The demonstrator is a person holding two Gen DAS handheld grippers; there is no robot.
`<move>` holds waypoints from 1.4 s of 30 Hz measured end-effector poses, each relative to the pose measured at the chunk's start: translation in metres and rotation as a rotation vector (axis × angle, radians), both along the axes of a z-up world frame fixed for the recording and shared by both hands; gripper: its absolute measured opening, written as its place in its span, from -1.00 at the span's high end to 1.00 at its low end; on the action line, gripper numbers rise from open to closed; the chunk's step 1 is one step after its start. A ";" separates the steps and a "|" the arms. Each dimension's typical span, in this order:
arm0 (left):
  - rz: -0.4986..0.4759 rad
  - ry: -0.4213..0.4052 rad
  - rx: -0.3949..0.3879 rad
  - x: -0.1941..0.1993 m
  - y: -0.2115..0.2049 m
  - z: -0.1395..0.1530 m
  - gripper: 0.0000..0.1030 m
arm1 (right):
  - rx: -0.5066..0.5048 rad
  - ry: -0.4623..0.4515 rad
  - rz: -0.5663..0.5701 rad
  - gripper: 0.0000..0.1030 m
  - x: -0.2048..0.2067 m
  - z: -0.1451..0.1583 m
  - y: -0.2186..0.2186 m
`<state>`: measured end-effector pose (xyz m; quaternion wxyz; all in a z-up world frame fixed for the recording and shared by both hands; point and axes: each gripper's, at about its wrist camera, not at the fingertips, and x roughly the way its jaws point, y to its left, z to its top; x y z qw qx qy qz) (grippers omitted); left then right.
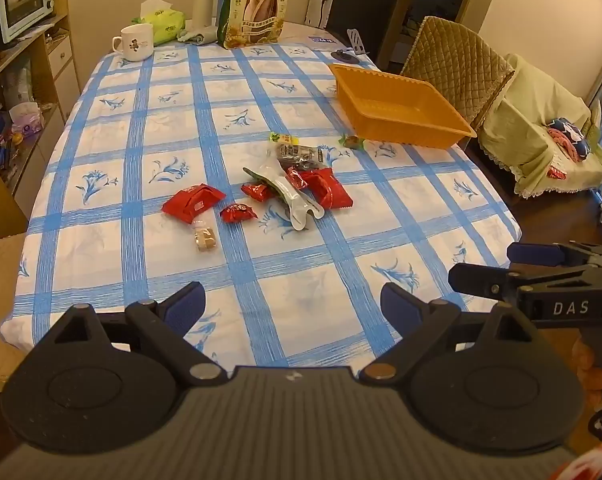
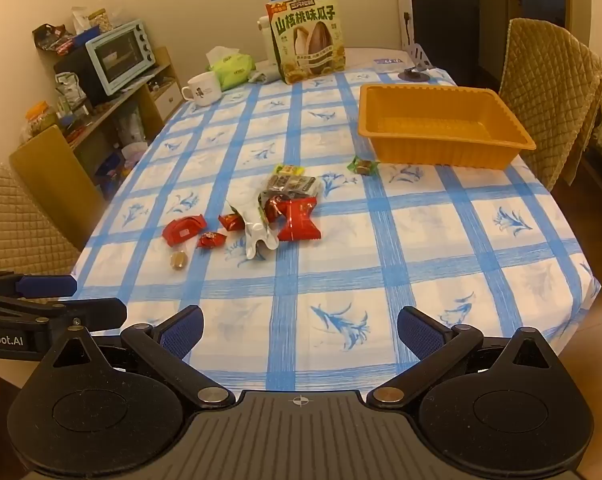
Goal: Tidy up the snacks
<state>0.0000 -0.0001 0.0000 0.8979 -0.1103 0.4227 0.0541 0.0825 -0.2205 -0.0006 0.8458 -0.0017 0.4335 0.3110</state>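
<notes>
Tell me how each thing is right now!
Left gripper: open, holding nothing.
Right gripper: open, holding nothing.
Orange basket: upright, empty.
Red snack packets: loose on the table, sealed.
Seed bag: standing upright.
Mug: upright.
Toaster oven: door shut.

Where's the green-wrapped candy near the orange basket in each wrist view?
Left wrist: green-wrapped candy right of centre, at the orange basket's near-left corner.
Right wrist: green-wrapped candy just above centre, again by the orange basket's near-left corner.
Shared landmark: sunflower seed bag at the table's far end.
</notes>
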 end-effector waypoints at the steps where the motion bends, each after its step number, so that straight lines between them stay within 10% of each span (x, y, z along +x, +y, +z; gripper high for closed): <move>1: 0.000 -0.001 0.000 0.000 0.000 0.000 -0.82 | -0.003 -0.003 -0.001 -1.00 0.000 0.000 0.000; 42: -0.001 0.002 -0.010 0.000 0.000 0.000 -0.82 | -0.006 -0.007 -0.001 -1.00 0.006 0.003 0.005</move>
